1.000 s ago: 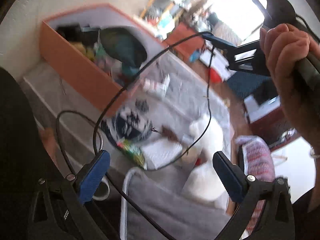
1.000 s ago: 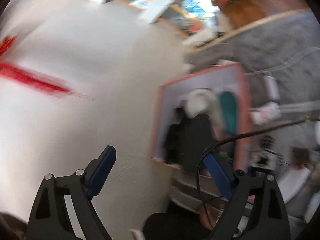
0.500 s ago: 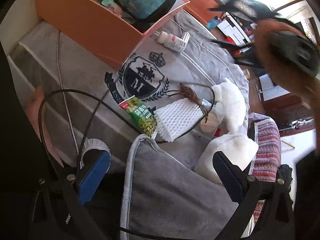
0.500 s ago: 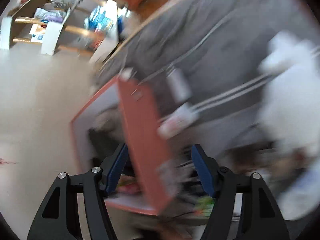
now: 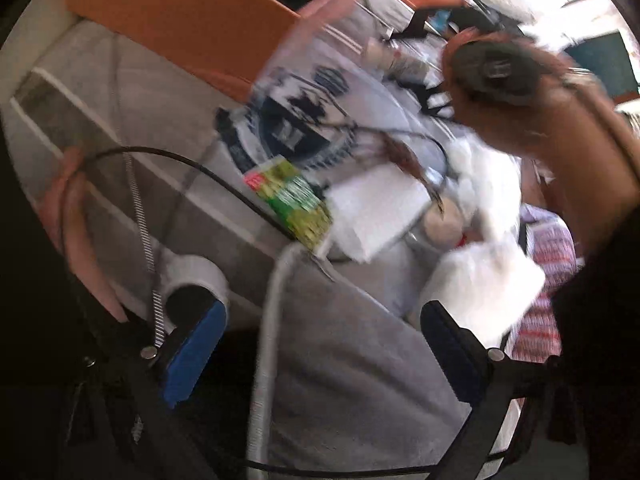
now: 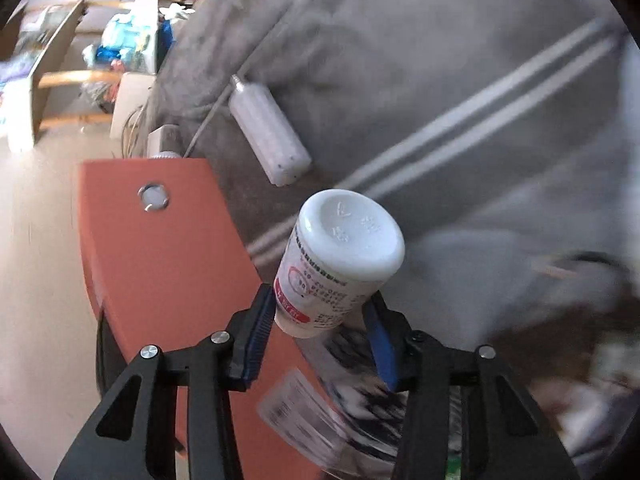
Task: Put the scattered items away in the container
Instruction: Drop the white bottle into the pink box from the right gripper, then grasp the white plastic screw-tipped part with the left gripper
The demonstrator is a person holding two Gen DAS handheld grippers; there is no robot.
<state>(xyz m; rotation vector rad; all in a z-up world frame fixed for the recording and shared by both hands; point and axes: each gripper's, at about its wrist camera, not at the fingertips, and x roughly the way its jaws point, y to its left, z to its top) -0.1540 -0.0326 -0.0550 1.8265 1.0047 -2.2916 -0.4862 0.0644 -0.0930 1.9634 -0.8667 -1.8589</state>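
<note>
A grey bedspread (image 6: 460,40) with paired white stripes covered the bed. Beyond the bedspread's far edge stood wooden shelves (image 6: 60,76) and blurred blue clutter (image 6: 124,48). Beside the bedspread's near edge lay a red-striped cloth (image 5: 548,264).

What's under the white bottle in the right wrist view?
Grey striped blanket, with the orange box wall alongside. The right gripper is closing around the white bottle; its base is hidden.

Container (image 6: 160,264): orange. Bottle (image 6: 340,264): white cap, white label with red band and dark print. Blanket (image 6: 440,80): grey, paired white stripes. Snack packet (image 5: 296,200): green, red corner. Claw pads (image 6: 256,332): blue.
</note>
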